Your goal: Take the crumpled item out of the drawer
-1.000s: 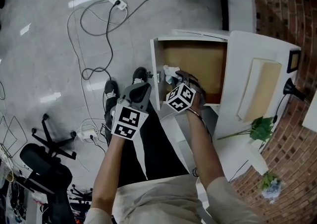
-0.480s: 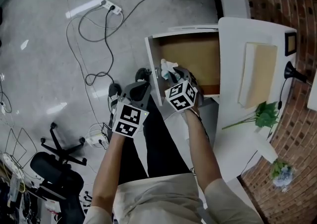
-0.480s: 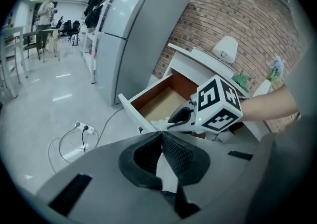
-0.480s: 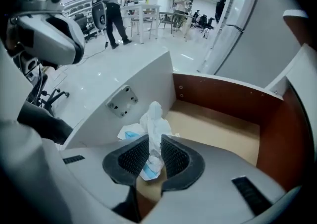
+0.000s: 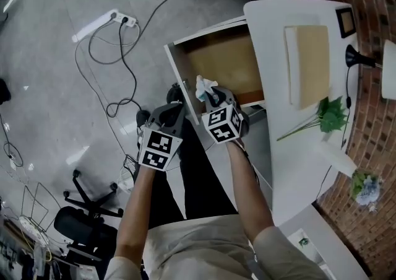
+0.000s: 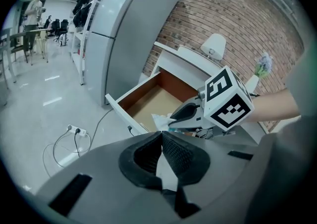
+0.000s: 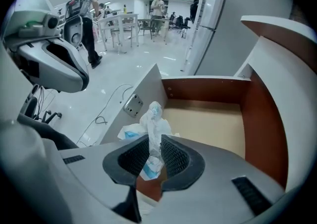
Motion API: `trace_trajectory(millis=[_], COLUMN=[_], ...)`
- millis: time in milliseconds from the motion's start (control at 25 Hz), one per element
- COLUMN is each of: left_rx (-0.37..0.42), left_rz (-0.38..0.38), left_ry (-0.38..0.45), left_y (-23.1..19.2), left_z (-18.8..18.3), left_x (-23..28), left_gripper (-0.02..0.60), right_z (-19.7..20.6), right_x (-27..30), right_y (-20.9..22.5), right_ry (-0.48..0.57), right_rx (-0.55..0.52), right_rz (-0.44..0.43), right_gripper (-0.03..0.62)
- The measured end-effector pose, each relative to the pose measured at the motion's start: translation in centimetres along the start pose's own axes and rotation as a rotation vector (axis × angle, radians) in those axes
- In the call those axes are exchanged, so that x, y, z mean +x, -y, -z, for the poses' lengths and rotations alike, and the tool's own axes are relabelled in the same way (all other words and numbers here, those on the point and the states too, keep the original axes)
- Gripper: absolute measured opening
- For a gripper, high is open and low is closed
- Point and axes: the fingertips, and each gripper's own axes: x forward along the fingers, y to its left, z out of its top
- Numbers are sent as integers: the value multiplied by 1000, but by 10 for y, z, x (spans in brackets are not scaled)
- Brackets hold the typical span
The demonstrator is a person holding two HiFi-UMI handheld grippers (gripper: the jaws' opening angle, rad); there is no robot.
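The right gripper is clenched on a crumpled white and pale-blue sheet-like item: in the right gripper view its ribbed black pads press the wad from both sides, the upper part sticks up past the fingertips and a blue-tinted corner hangs down between the jaws. The item is held at the near front corner of the open white drawer, just beside the front panel, with the drawer's bare tan wooden floor behind it; whether it is fully clear of the rim cannot be told. The left gripper is closed with nothing in it, its pad tips meeting, and hangs just beside the right one, over the grey glossy floor in front of the drawer. The white tabletop above the drawer carries a tan rectangular board, a green leafy sprig and a black lamp base. On the floor lie a white power strip and looping black cables, with a black office chair well apart.
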Motion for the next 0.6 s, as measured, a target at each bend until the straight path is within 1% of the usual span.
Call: trace_trajectory(millis=[280,440,600], left_rx=[59,101,117], left_rz=[45,63,75], left_ry=[-17,-30,-49], left_y=[16,27,39], left_z=[-1,-4,-5], left_x=[-14,-34,-57], left_gripper=[17,17,17], right_z=[7,5,3], right_x=[-37,-64,-95], right_y=[-10,-21,-35], right_ry=[45,82,124], right_rx=[139,211,290], right_rz=[50,69,78], right_gripper=[97,95,92])
